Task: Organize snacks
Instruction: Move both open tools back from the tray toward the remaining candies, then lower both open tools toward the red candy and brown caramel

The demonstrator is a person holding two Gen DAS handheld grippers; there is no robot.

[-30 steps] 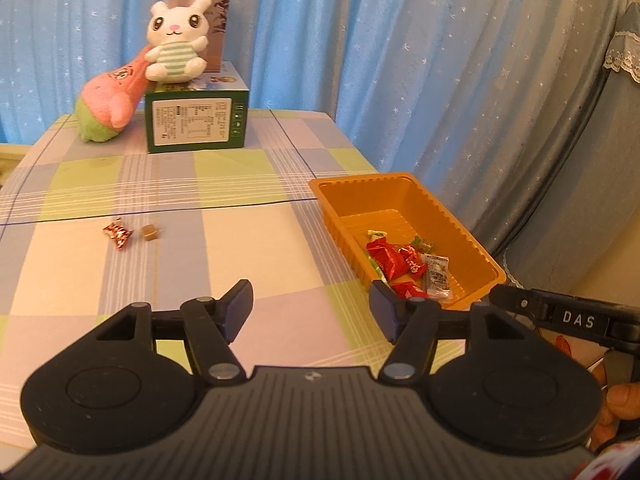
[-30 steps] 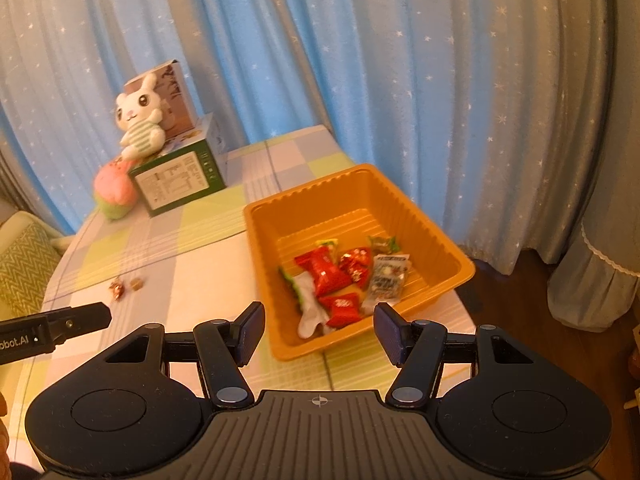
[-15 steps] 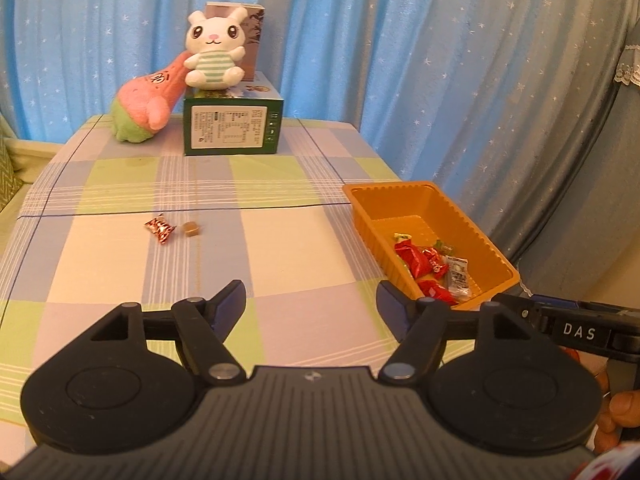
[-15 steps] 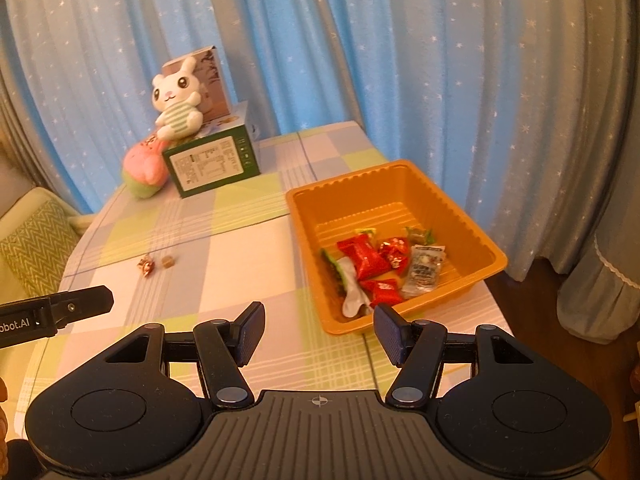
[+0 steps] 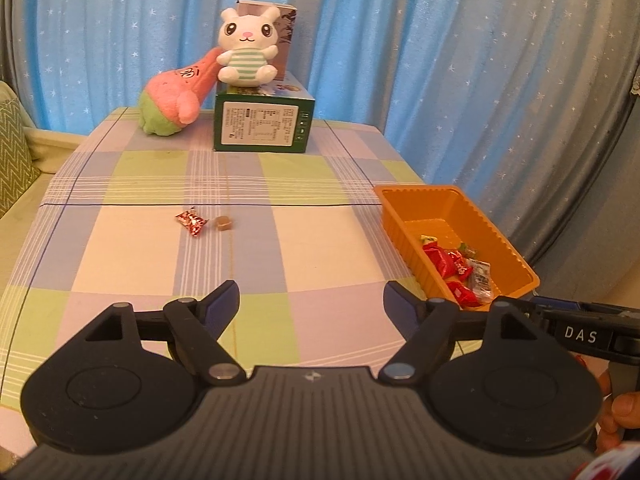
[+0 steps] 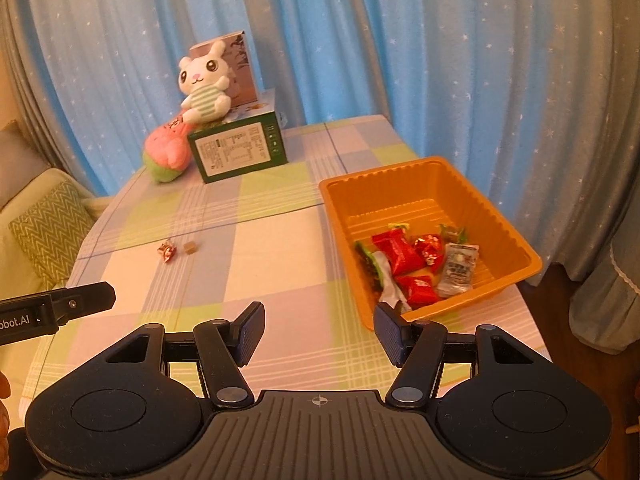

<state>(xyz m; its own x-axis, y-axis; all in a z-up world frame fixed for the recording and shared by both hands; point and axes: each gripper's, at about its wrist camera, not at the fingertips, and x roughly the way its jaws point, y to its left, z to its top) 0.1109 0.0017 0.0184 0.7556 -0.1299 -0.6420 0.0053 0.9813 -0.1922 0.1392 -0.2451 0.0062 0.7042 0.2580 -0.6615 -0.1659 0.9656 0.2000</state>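
Jaws of the left gripper [image 5: 311,298] have just been opening, nothing between them; the right gripper [image 6: 319,330] gapes empty near the orange tray [image 6: 516,236] of snacks [image 6: 404,258].

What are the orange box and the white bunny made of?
The orange box looks like thin moulded plastic: its smooth walls are ribbed and shine a little. The white bunny looks like soft plush fabric, probably stuffed: its surface is fuzzy and matte, with rounded, puffy arms and a striped cloth belly.
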